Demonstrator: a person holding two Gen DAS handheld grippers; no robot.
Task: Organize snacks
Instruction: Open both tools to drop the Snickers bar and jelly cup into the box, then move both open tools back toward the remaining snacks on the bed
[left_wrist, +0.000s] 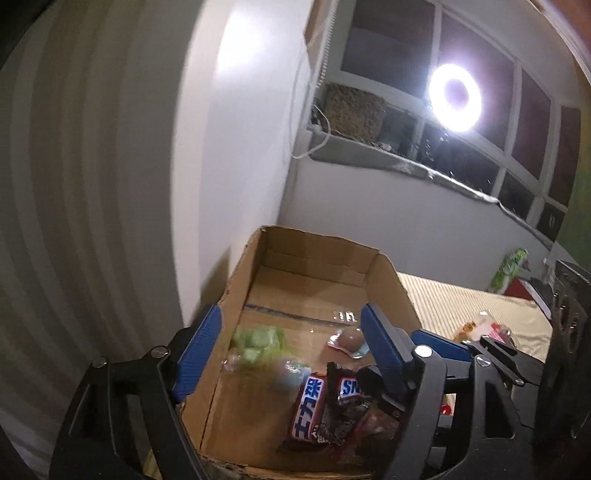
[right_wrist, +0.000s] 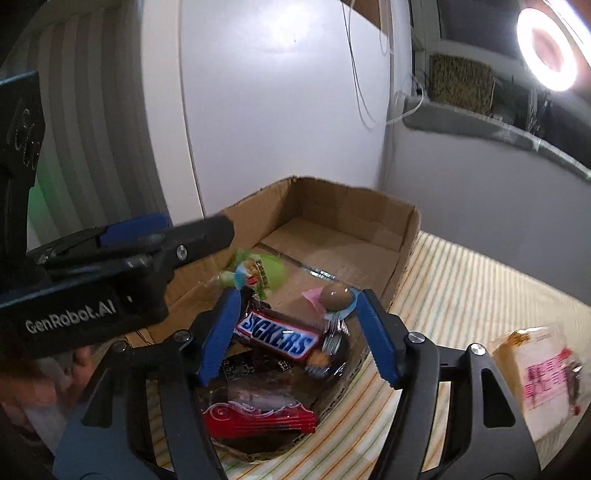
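Snacks are mostly piled in the near end of the cardboard box, which sits on a striped cloth.

Left wrist view: the left gripper hangs over the box with its blue jaws spread wide and nothing between the pads. Below it is a blurry green-wrapped candy, a Snickers bar and a little round chocolate ball on a crinkly wrapper. The right gripper pokes in from the side. A couple more packets lie out on the cloth, too small to read.

Right wrist view: the right gripper is also open and empty, right above the Snickers bar. The green candy and chocolate ball sit just past it, and a red packet is nearest the camera. The left gripper crosses in from the left. A pale packet with pink print is still out on the cloth, beside the box.

Handling-wise, my guess: all light stuff. The bar looks firm but has a slick wrapper, so pinch it across the middle. The ball looks like it'd roll or crush, so I'd grab the wrapper tail. Flat packets are floppy, so take them by an edge.
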